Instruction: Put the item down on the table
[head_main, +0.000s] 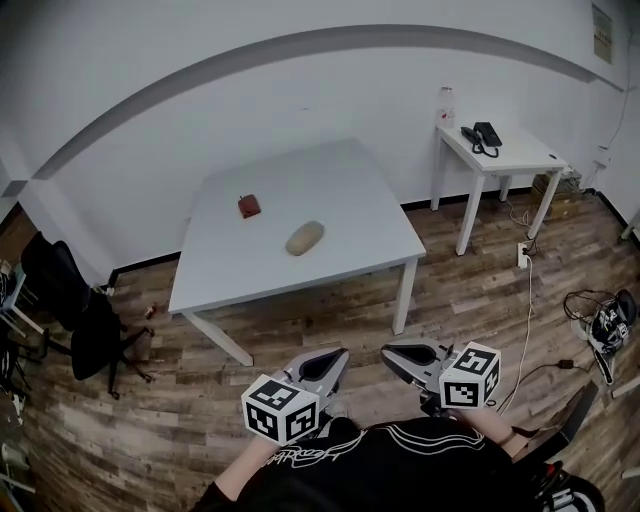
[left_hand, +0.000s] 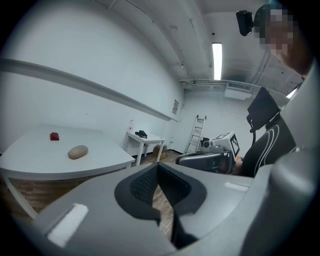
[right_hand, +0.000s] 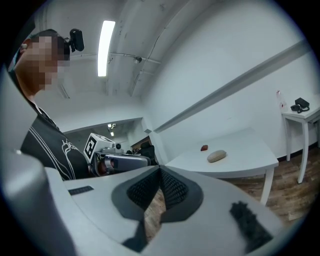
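Note:
A beige oval item (head_main: 305, 238) lies near the middle of the white table (head_main: 360, 200), with a small red item (head_main: 249, 206) behind it to the left. Both grippers hang low over the wooden floor, well short of the table's front edge. My left gripper (head_main: 336, 357) is shut, its pads meeting with nothing between them (left_hand: 159, 166). My right gripper (head_main: 389, 352) is also shut and holds nothing (right_hand: 160, 170). The left gripper view shows the beige item (left_hand: 78, 151) and red item (left_hand: 54, 136) far off. The beige item (right_hand: 216, 156) is equally distant in the right gripper view.
A small white side table (head_main: 520, 160) at the back right carries a black telephone (head_main: 482, 137) and a bottle (head_main: 445, 104). A black office chair (head_main: 85, 320) stands at the left. Cables and gear (head_main: 605, 320) lie on the floor at the right. A ladder (left_hand: 197, 132) leans far off.

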